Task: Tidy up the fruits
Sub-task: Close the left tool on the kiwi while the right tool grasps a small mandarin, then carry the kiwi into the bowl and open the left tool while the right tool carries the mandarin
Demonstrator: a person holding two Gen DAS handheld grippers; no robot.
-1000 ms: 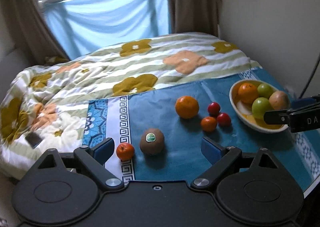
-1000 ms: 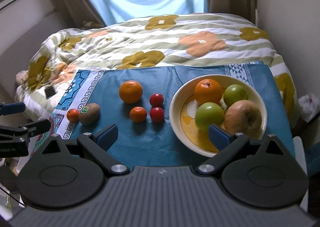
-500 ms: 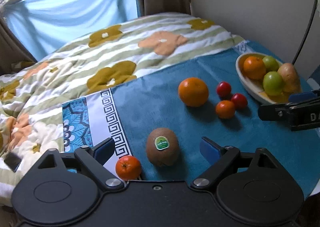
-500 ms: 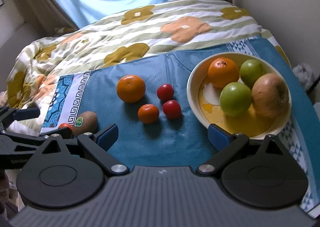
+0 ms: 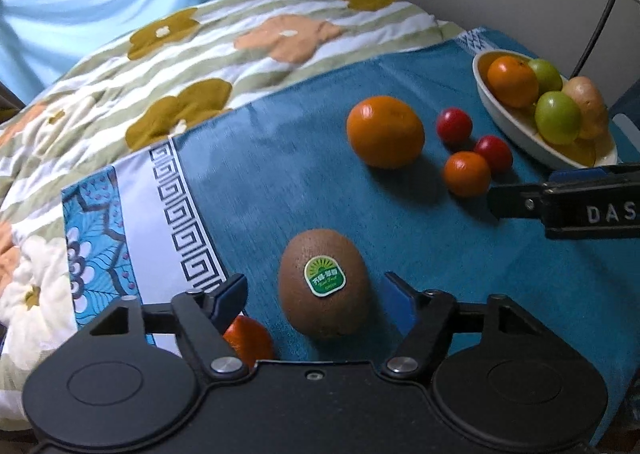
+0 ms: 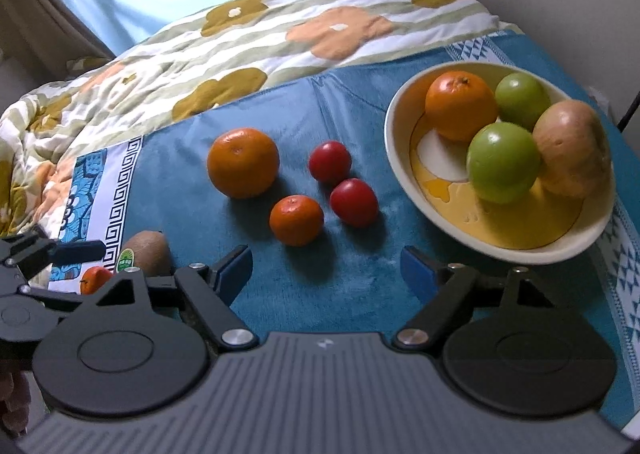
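My left gripper (image 5: 316, 294) is spread wide with nothing in it, its blue pads (image 5: 230, 296) set on either side of the kiwi (image 5: 323, 282), which lies between them but is not touched. I judge the wide spread is there because the kiwi is broad and I want both pads to clear its flanks before I close. A small tangerine (image 5: 248, 340) sits just beside the left pad, half tucked under it, so a careless close could nudge or catch that fruit instead.

My right gripper (image 6: 326, 268) is open too and empty, held low over the blue cloth (image 6: 344, 286) just in front of the bowl (image 6: 404, 157). The bowl holds an orange, two green fruits and a brownish one, so I take it as the place where everything belongs. On the cloth between the kiwi and the bowl lie a large orange (image 6: 243, 161), a small orange (image 6: 296, 219) and two red fruits (image 6: 354, 201), close together and near the bowl's rim.
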